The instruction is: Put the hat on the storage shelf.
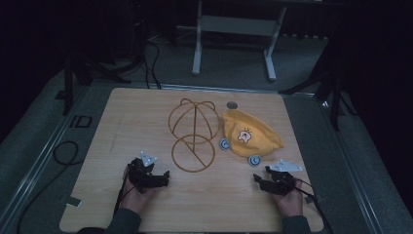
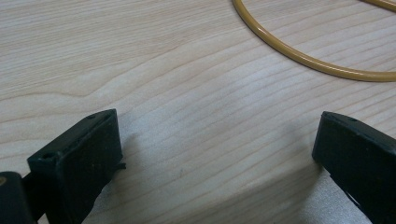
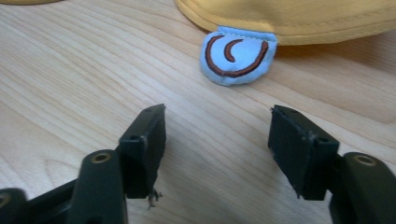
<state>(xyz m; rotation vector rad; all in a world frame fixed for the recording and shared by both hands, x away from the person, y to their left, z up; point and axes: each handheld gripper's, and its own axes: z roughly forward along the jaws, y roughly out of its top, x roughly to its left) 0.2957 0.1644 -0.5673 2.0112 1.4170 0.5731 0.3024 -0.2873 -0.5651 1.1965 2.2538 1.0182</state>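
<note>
A yellow child's hat (image 1: 251, 134) with a cartoon face and two pale blue ears lies flat right of the table's centre. Beside it on the left stands a mustard wire hat stand (image 1: 193, 134) with a domed frame and a ring base. My right gripper (image 1: 259, 178) rests near the front edge, just below the hat; its jaws are open with bare wood between them, and one blue ear (image 3: 236, 53) lies a short way ahead. My left gripper (image 1: 163, 176) sits at the front left, open, with the stand's ring base (image 2: 303, 58) ahead of it.
The wooden table (image 1: 122, 126) has a small round grommet (image 1: 232, 104) at its back edge. Black cables (image 1: 63, 153) run over the grey floor on the left. A white desk frame (image 1: 234, 34) stands beyond the table.
</note>
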